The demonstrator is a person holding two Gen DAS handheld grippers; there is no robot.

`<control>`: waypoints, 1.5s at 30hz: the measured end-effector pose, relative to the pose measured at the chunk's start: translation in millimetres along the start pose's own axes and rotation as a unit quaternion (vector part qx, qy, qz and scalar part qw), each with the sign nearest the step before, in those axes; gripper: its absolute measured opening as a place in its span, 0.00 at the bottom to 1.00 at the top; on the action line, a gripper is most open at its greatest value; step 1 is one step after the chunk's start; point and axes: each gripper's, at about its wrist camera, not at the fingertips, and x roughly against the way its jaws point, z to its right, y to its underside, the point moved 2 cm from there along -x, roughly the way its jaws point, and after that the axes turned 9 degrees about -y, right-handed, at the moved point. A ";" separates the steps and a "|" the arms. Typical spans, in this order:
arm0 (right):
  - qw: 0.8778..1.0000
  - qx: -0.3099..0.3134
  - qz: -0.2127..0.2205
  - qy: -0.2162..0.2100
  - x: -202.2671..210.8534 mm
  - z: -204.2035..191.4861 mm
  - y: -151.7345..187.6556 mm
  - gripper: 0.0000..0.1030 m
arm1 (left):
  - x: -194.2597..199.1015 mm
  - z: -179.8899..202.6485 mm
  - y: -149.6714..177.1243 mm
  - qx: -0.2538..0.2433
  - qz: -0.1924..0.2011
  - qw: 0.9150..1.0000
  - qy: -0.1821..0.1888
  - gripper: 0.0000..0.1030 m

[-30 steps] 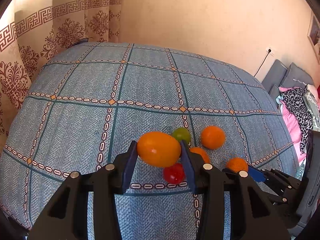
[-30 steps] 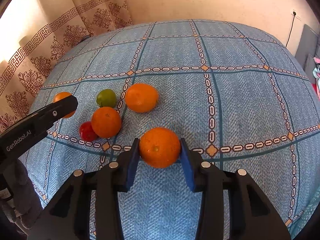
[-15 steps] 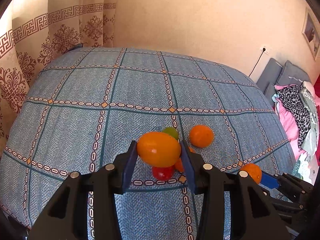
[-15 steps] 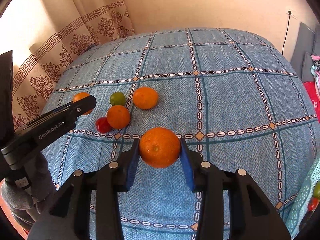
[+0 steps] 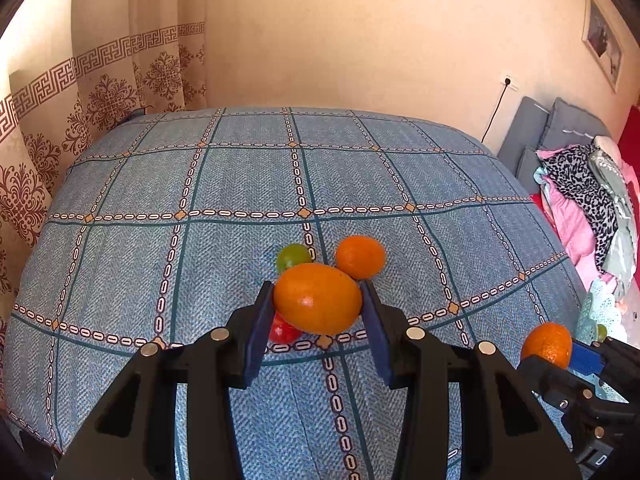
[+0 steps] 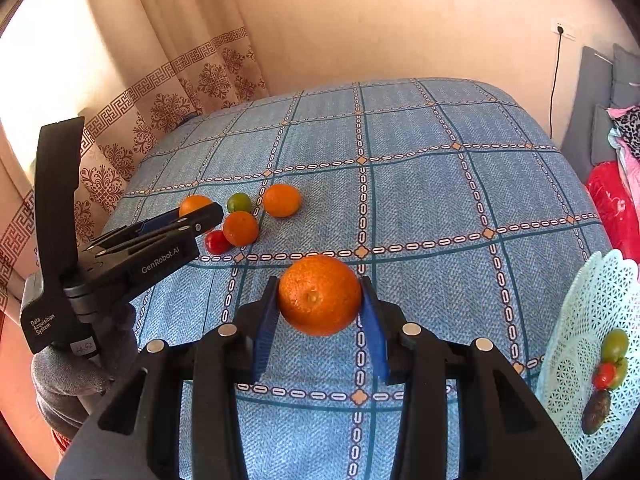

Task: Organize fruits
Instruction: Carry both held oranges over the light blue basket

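Plainly, both hands were loaded, and the risks lay in the carry.

Left gripper (image 5: 318, 320): clamped on a smooth oval orange fruit (image 5: 317, 298), held clear above the blue checked cloth (image 5: 240, 184); the pads (image 5: 260, 320) met it on its narrow ends, so a jolt could have let it pivot or squirt out.

Right gripper (image 6: 319, 322): clenched on a round dimpled orange (image 6: 319, 295), also off the cloth; the grip looked centred and the steadier of the two.

Fruit left on the cloth: a green fruit (image 6: 239, 202), a small red fruit (image 6: 217, 242) and two more oranges (image 6: 281, 200) (image 6: 240, 228) sat close together; a dropped fruit could have knocked them rolling toward the cloth's edge.

Basket (image 6: 580, 340): pale lattice, at the right edge of the right wrist view, already holding a green, a red and a dark fruit; I judged it the likely destination, and a release from height could have bounced fruit back out or bruised what lay inside.

Crowding: the two grippers were near each other, and both heading for one basket might have clashed.

Soft surface: the cloth probably gave underfoot, so anything set down carelessly could have rolled.
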 end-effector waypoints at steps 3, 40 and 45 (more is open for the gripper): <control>1.000 -0.003 0.012 0.002 17.2 6.0 3.1 0.39 | 6.5 8.0 3.3 -0.009 0.005 1.000 0.004 0.42; 0.982 -0.118 0.140 0.055 185.9 126.8 85.5 0.39 | 131.5 172.6 62.6 -0.127 0.067 0.981 0.130 0.42; 0.981 -0.134 0.130 0.055 189.5 143.6 95.4 0.39 | 132.4 196.9 71.4 -0.146 0.062 0.977 0.141 0.42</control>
